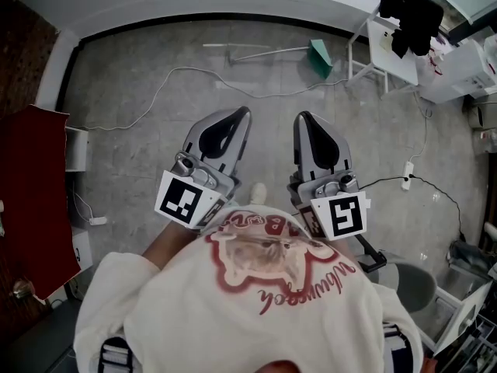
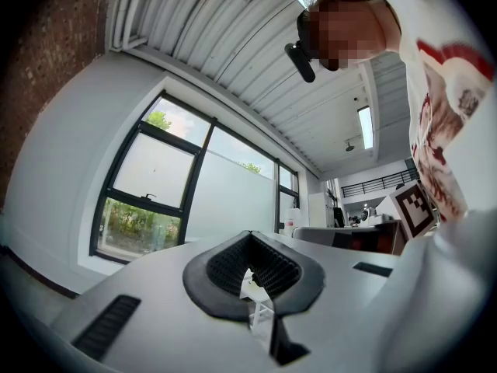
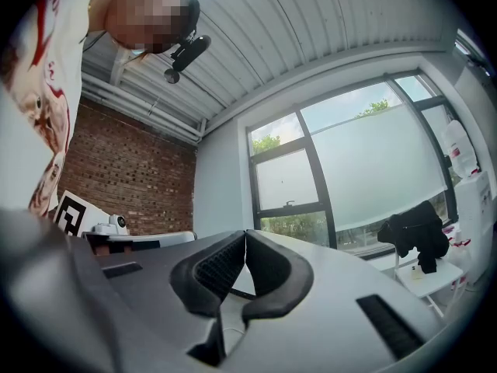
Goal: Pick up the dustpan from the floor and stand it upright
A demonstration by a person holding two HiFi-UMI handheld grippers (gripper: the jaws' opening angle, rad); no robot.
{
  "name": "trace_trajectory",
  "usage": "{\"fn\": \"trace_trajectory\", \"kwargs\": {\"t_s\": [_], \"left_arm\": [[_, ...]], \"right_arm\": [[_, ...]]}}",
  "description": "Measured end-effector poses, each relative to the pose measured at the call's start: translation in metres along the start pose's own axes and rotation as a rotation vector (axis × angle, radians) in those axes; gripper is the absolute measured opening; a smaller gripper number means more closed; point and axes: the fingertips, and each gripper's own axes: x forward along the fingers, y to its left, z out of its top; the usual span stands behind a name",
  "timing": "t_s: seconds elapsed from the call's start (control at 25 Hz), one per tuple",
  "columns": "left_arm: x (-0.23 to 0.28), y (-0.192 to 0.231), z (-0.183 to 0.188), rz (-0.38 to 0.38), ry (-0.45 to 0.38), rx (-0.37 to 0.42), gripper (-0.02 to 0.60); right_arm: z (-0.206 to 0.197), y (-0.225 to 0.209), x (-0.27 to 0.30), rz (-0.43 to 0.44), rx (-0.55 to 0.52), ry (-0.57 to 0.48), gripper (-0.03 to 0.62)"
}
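The green dustpan (image 1: pixel 320 57) lies on the grey floor at the far side of the room, its long pale handle (image 1: pixel 260 52) stretched out flat to the left. My left gripper (image 1: pixel 242 115) and right gripper (image 1: pixel 304 118) are held side by side in front of my body, well short of the dustpan. Both point roughly level toward the windows. In the left gripper view the jaws of the left gripper (image 2: pixel 250 235) meet at the tips with nothing between them. The right gripper (image 3: pixel 245 234) is likewise shut and empty. The dustpan shows in neither gripper view.
A white cable (image 1: pixel 167 84) loops over the floor at the left. A white stool with dark clothing (image 1: pixel 392 29) stands next to the dustpan on the right. A power strip (image 1: pixel 406 176) lies at the right, a red panel (image 1: pixel 31 185) at the left, a grey chair (image 1: pixel 415 286) by my right side.
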Motion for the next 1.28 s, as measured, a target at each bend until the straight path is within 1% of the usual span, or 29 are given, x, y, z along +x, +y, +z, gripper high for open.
{"fn": "trace_trajectory", "kwargs": {"t_s": [0.16, 0.24, 0.4, 0.6, 0.8, 0.92, 1.04, 1.16, 1.28], "left_arm": [[0.009, -0.008, -0.001, -0.002, -0.004, 0.010, 0.018], [0.020, -0.017, -0.004, 0.006, -0.002, 0.012, 0.018], [0.033, -0.028, -0.013, 0.015, 0.030, 0.021, 0.018], [0.039, -0.011, -0.011, 0.047, 0.013, 0.019, 0.019], [0.053, -0.001, -0.006, 0.041, -0.010, 0.010, 0.018], [0.070, 0.014, -0.007, 0.038, -0.017, 0.003, 0.018], [0.090, 0.034, -0.013, 0.033, -0.010, -0.004, 0.018], [0.111, 0.061, -0.021, 0.023, 0.001, -0.015, 0.018], [0.134, 0.094, -0.028, 0.013, 0.011, -0.021, 0.018]], "right_arm": [[0.007, -0.008, -0.003, 0.011, 0.002, -0.030, 0.025], [0.009, -0.022, -0.007, 0.013, 0.014, -0.033, 0.025], [0.007, -0.040, -0.008, 0.028, 0.032, -0.032, 0.025], [0.005, -0.047, 0.006, 0.051, 0.017, -0.050, 0.025], [0.008, -0.053, 0.022, 0.036, 0.024, -0.048, 0.025], [0.008, -0.065, 0.038, 0.032, 0.010, -0.053, 0.025], [0.000, -0.081, 0.061, 0.025, 0.010, -0.033, 0.025], [-0.004, -0.092, 0.095, 0.008, 0.027, -0.028, 0.025], [-0.016, -0.105, 0.129, -0.002, 0.012, -0.012, 0.025]]}}
